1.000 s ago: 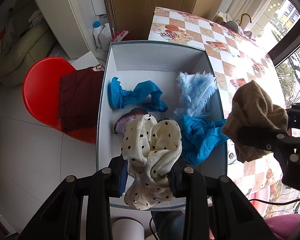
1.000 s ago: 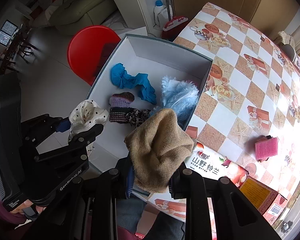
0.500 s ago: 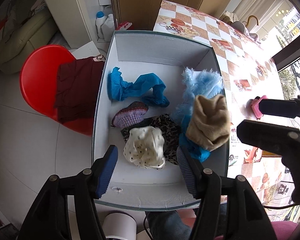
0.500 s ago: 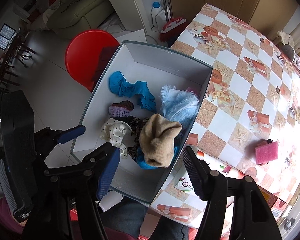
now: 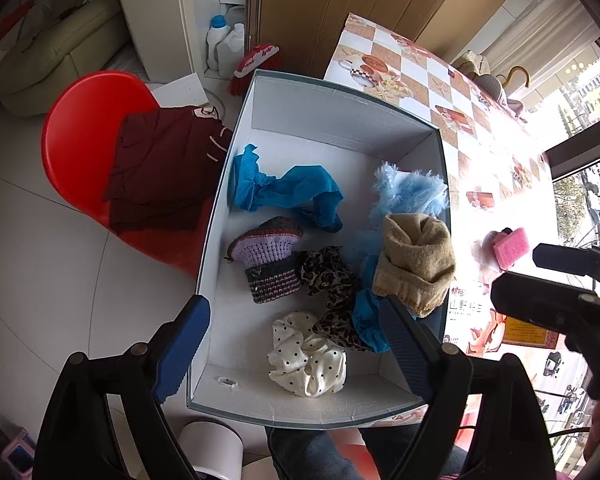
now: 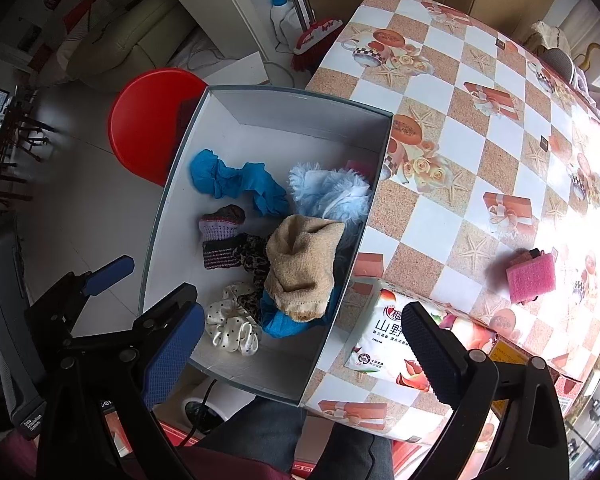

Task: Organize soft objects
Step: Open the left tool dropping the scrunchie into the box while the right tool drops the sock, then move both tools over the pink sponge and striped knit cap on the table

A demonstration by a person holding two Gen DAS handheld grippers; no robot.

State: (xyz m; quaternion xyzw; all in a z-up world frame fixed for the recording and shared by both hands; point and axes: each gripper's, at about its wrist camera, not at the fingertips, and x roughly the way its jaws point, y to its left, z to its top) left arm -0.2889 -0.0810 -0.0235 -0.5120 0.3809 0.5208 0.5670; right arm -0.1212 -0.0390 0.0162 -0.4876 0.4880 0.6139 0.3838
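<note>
A white cardboard box [image 5: 340,120] [image 6: 284,116] holds several soft items: a cream polka-dot scrunchie [image 5: 306,364] [image 6: 232,330], a tan knit cloth [image 5: 414,264] [image 6: 302,264], a blue cloth [image 5: 284,194], a fluffy light-blue piece [image 5: 410,192], a purple knit piece [image 5: 266,248] and a leopard scrunchie [image 5: 328,272]. My left gripper [image 5: 296,352] is open and empty above the box's near end. My right gripper [image 6: 300,356] is open and empty over the box's near right corner. A pink sponge [image 6: 530,278] lies on the table.
The box sits at the edge of a checkered table [image 6: 480,120]. A tissue pack [image 6: 388,344] lies next to the box. A red chair [image 5: 76,148] with a maroon garment [image 5: 160,168] stands left of it. A broom and bottles [image 5: 224,44] are behind.
Both grippers opened and drew back. The polka-dot scrunchie dropped from the left gripper and the tan cloth from the right; both now lie in the box.
</note>
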